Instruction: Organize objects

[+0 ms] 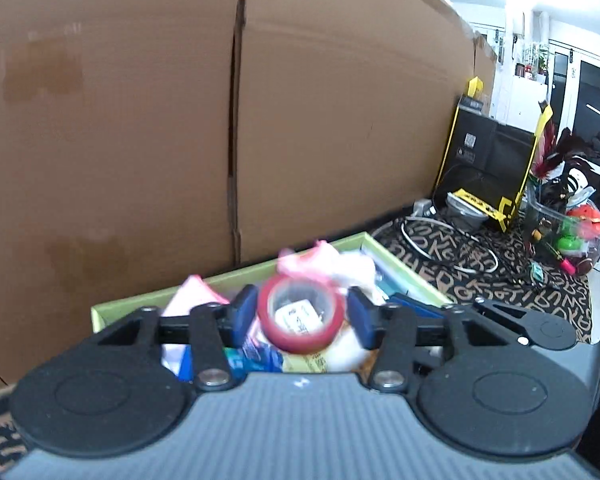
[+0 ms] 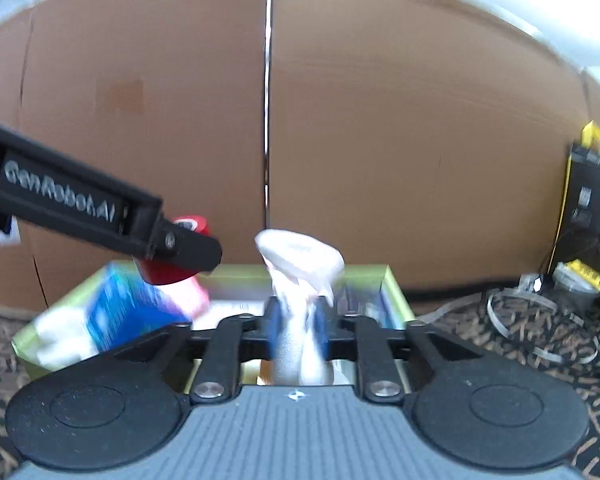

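Note:
My left gripper point(image 1: 302, 316) is shut on a red tape roll point(image 1: 302, 316) and holds it above a green box point(image 1: 228, 274) filled with packets. In the right wrist view the left gripper point(image 2: 180, 256) reaches in from the left with the red tape roll point(image 2: 168, 272) over the green box point(image 2: 396, 284). My right gripper point(image 2: 298, 326) is shut on a white crumpled bag point(image 2: 300, 264) that sticks up above its blue pads point(image 2: 274, 326). A blue packet point(image 2: 128, 312) and a pink packet point(image 2: 194, 300) lie in the box.
A tall cardboard wall point(image 1: 220, 120) stands right behind the box. To the right on the patterned rug point(image 1: 500, 280) are white cables point(image 1: 440, 240), a black and yellow bag point(image 1: 488, 160) and a clear bin of toys point(image 1: 572, 232).

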### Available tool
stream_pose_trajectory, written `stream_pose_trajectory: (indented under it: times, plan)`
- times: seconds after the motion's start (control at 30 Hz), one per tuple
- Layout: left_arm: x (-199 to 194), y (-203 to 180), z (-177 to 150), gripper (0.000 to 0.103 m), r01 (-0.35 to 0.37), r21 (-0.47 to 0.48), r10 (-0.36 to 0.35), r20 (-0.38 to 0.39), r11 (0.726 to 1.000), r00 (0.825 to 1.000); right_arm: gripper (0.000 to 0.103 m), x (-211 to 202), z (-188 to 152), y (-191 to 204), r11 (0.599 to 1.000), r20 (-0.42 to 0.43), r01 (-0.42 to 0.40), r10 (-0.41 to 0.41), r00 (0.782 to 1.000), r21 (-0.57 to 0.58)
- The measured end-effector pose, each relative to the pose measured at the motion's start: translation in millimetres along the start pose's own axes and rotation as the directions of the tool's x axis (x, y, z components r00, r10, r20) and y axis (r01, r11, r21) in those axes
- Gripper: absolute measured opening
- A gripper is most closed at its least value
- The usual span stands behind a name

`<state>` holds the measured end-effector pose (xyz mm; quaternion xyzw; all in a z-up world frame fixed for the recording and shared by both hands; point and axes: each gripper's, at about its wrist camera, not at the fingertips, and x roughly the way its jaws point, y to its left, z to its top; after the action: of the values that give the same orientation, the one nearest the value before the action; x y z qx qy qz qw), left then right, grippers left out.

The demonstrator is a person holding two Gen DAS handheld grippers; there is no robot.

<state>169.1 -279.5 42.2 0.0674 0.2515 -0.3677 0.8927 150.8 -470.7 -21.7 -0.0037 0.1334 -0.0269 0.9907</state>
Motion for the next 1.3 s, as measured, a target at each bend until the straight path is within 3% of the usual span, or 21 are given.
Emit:
stream_pose_trajectory:
  times: [0.03,0.07,0.13,0.27,0.47,0.6,0.87,1.13,1.3]
  plan:
    - [1.1,3.1,-4.1,0.081,-0.008,-0.015,0.008,0.008,1.0,1.0,0.063,-3.5,-3.3,0.0,1.0,0.012,0.018,-0.018,1.0,-0.011]
    - [-0.9,5.7,-8.0,0.088,-0.018,-0.029,0.019,0.029,0.999,0.999,0.076,-10.3,-7.5,1.0,0.999,0.043,0.042,-0.041,0.998,-0.023]
    - [-9.3,10.3,-14.1,0.094,-0.014,-0.038,0.017,0.067,0.999,0.998,0.082,-23.5,-13.5,3.3,0.996,0.091,0.081,-0.076,0.993,-0.046]
    - [-27.6,9.8,-19.6,0.103,-0.008,-0.025,0.011,0.1,1.0,0.995,0.086,-42.1,-18.9,2.8,0.995,0.094,0.088,-0.084,0.992,-0.037]
    - [-65.6,6.0,-40.0,0.103,0.002,-0.006,-0.001,0.121,1.0,0.993,0.09,-75.4,-19.5,7.2,0.997,0.071,0.068,-0.07,0.995,0.029]
    - [-93.5,10.7,-61.8,0.103,-0.015,-0.038,0.019,0.098,0.999,0.995,0.095,-96.7,-21.7,17.3,0.997,0.039,0.065,-0.066,0.997,0.028]
    - [-134.0,10.5,-116.1,0.103,-0.171,-0.081,0.171,0.001,0.982,0.985,0.096,-132.7,-37.1,41.7,0.998,-0.017,0.059,-0.059,0.998,-0.007]
    - [-137.7,16.5,-154.4,0.103,-0.197,-0.132,0.188,-0.08,0.971,0.979,0.097,-151.9,-57.5,49.4,0.996,-0.072,0.073,-0.07,0.995,0.043]
    - [-142.9,14.2,-162.3,0.103,-0.209,-0.123,0.199,-0.083,0.97,0.976,0.097,-155.3,-62.6,52.1,0.994,-0.091,0.09,-0.084,0.992,0.061]
